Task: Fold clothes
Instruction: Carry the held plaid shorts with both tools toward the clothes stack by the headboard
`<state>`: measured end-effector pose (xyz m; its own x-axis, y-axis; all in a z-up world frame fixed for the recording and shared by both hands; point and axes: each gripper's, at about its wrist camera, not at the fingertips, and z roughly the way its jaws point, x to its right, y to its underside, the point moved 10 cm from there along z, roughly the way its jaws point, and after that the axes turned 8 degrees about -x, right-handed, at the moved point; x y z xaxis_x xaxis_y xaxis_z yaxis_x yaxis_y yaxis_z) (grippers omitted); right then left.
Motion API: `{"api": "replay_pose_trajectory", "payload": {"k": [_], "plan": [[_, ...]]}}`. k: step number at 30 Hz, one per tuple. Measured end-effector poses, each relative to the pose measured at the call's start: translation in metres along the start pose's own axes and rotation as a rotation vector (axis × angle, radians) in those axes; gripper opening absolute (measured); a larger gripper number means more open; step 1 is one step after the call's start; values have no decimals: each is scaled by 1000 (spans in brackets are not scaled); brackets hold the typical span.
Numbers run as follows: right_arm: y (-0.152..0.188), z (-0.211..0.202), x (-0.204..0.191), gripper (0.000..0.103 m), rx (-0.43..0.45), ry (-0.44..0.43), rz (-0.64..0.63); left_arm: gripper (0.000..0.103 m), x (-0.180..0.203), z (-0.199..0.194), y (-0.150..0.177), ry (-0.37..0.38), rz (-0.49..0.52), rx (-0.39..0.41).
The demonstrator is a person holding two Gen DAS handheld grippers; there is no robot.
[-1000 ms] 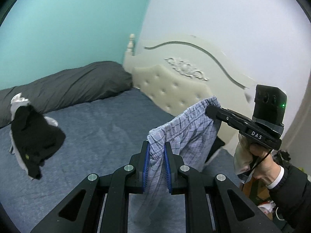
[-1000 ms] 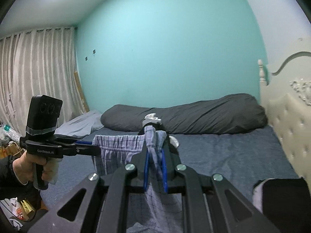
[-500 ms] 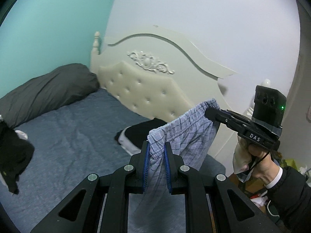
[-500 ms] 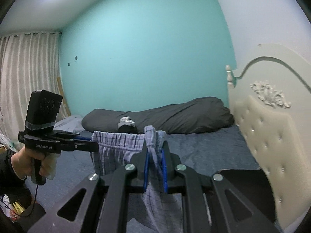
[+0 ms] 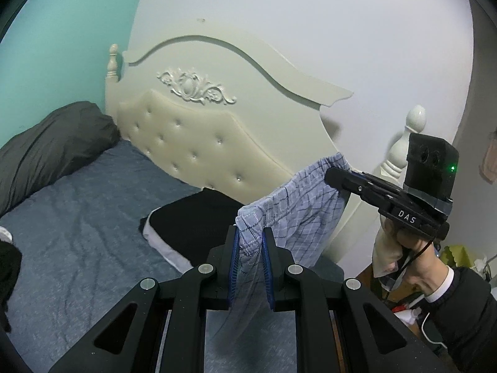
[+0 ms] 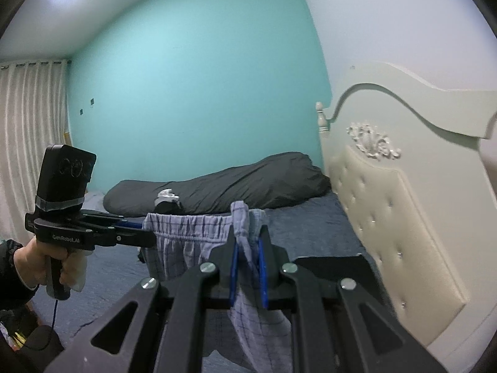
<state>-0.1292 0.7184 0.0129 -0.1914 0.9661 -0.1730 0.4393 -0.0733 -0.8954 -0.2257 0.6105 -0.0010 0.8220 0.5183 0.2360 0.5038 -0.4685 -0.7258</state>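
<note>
Light blue plaid shorts (image 5: 306, 208) hang in the air over the bed, stretched by the waistband between both grippers. My left gripper (image 5: 250, 230) is shut on one end of the waistband, with cloth bunched between its blue pads. My right gripper (image 5: 331, 178), held by a hand at the right, is shut on the other end. In the right wrist view the right gripper (image 6: 248, 230) clamps a fold of the shorts (image 6: 186, 233), and the left gripper (image 6: 148, 238) grips the far end. A folded black garment (image 5: 192, 217) lies on the bed below.
The blue mattress (image 5: 77, 217) ends at a cream tufted headboard (image 5: 192, 143). A dark grey duvet roll (image 6: 233, 183) lies along the teal wall, with a small black and white clothes pile (image 6: 167, 202) in front of it. Clutter sits on the floor at the right (image 5: 459, 255).
Both grippers have carried the stretched shorts sideways toward the headboard end of the bed. The loose clothes pile slid out of the left view and the folded black garment came in below.
</note>
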Motion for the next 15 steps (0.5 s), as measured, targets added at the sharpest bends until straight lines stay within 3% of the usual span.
{"api": "replay_pose_trajectory", "payload": {"k": [15], "plan": [[20,-1,80,10,-10,57,56,15,15,72,-22,28,12,-49]]}}
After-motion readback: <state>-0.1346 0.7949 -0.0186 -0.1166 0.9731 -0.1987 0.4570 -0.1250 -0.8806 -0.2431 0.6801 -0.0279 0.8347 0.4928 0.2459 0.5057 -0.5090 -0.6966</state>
